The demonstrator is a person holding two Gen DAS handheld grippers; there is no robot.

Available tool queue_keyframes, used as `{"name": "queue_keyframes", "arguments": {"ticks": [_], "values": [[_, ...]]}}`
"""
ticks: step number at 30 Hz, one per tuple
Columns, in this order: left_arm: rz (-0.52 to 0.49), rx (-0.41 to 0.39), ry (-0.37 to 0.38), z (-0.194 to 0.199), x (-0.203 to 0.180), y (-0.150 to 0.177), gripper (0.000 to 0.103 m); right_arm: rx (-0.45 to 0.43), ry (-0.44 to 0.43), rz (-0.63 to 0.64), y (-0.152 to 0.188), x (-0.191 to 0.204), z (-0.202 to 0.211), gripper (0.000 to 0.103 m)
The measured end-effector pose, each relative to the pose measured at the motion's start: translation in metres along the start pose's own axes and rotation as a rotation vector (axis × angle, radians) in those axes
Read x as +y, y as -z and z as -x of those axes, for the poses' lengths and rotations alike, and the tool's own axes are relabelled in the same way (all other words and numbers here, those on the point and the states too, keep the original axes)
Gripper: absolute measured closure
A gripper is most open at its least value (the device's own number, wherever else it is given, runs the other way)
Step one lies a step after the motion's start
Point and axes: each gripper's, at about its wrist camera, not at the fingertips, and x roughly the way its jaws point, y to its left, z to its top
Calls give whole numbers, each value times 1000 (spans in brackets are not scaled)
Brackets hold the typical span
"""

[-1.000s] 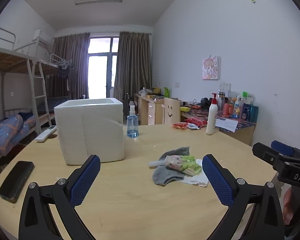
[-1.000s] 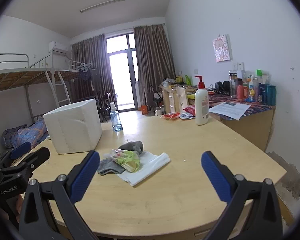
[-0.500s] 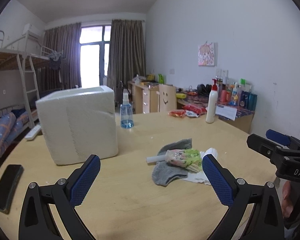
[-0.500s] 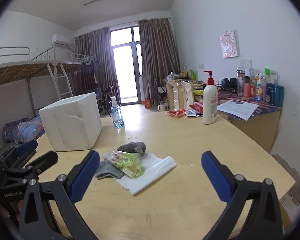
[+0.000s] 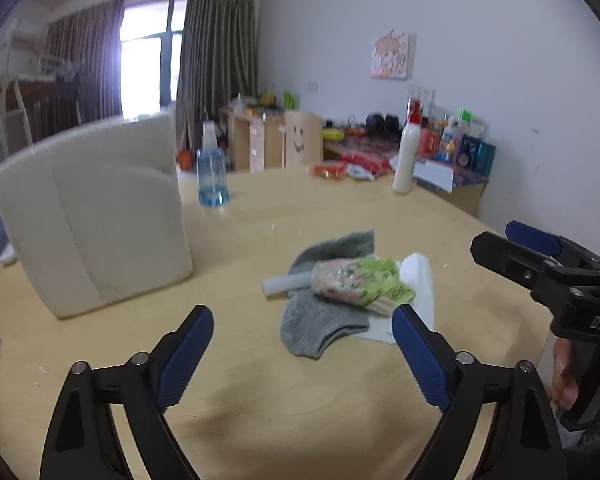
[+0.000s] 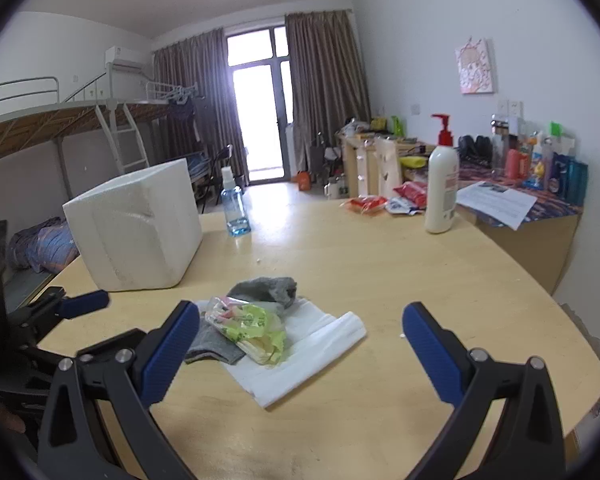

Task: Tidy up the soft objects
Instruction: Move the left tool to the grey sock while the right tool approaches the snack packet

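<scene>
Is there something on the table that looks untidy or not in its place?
Yes. Near the middle of the table, the soft things lie in a loose heap: a crumpled grey sock, a green and pink packet on top of it, and a white plastic bag underneath. Nothing looks spilled or broken. The white foam box stands upright beside them.

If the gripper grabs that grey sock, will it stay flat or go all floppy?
Probably floppy: the grey sock lies limp and creased on the table. Lifting it would likely tip the green packet resting on it. It looks light.
</scene>
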Motion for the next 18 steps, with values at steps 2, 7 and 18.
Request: {"name": "queue_keyframes", "arguments": {"ticks": [2, 7, 18], "values": [[14, 43, 13, -9, 4, 0, 18, 29, -17, 7, -1, 1, -7, 0], [19, 83, 45, -22, 8, -1, 21, 89, -92, 13, -3, 1, -25, 3], [1, 190, 89, -49, 6, -5, 29, 232, -189, 107, -6, 16, -61, 29]]}}
